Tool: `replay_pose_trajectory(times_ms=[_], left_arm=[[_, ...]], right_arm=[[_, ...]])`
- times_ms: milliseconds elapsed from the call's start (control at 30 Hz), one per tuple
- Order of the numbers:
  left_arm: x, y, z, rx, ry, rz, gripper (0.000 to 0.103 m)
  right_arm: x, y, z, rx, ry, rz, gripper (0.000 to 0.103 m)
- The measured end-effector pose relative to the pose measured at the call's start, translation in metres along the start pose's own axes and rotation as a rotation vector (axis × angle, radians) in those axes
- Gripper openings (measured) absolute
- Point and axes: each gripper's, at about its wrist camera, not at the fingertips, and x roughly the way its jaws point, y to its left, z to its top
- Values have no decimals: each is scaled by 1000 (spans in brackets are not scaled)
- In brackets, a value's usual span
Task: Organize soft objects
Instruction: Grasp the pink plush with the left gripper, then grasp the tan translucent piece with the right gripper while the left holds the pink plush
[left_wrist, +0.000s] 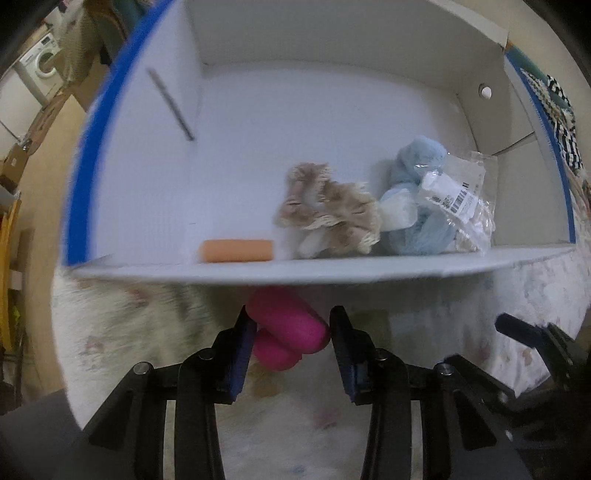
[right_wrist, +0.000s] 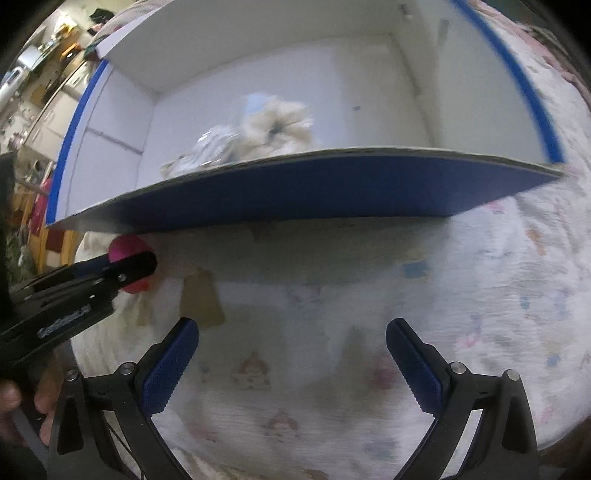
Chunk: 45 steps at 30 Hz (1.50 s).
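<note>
My left gripper (left_wrist: 291, 325) is shut on a magenta foam piece (left_wrist: 290, 332), held just in front of and below the near wall of a white box with blue edges (left_wrist: 258, 271). Inside the box lie an orange foam block (left_wrist: 236, 251), a beige fluffy scrunchie (left_wrist: 328, 210) and a light blue plush item (left_wrist: 417, 199) with a clear plastic bag (left_wrist: 461, 199) on it. My right gripper (right_wrist: 291, 354) is open and empty above the printed bedsheet (right_wrist: 369, 350), before the box's blue front wall (right_wrist: 295, 192). The left gripper (right_wrist: 122, 264) with the magenta piece (right_wrist: 127, 247) shows at left.
The box sits on a bed covered with a white patterned sheet (left_wrist: 147, 332). A washing machine (left_wrist: 42, 61) and cardboard boxes stand far left. A striped cloth (left_wrist: 561, 122) lies beyond the box's right wall. My right gripper's arm (left_wrist: 535, 339) is at the right.
</note>
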Motion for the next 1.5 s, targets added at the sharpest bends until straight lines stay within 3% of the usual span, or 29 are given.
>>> replay_pose_trajectory(times_ms=[167,233,400,567,633,800,1267,1500], left_arm=[[-17,28,-9,-35,-21,18,37],[-20,39,-14,-55,-29,23,37],[-32,58,-22,-73,-32,15,37],[-32,70,-23,-69,-31,11,37],[-30,64,-20,-70,-30,11,37],[-31,60,-21,-63,-32,14,37],[-20,53,-28,-29,-26,83,37],[-37,27,-38,76,-113,72,37]], right_arm=[[13,29,5,-70,27,49,100],[22,42,6,-102,51,63,78],[45,65,6,-173,101,49,62],[54,74,11,-190,88,8,54],[54,74,13,-188,81,5,39],[45,70,13,-198,62,38,19],[16,62,2,-177,-14,97,17],[-22,41,-1,-126,-87,145,17]])
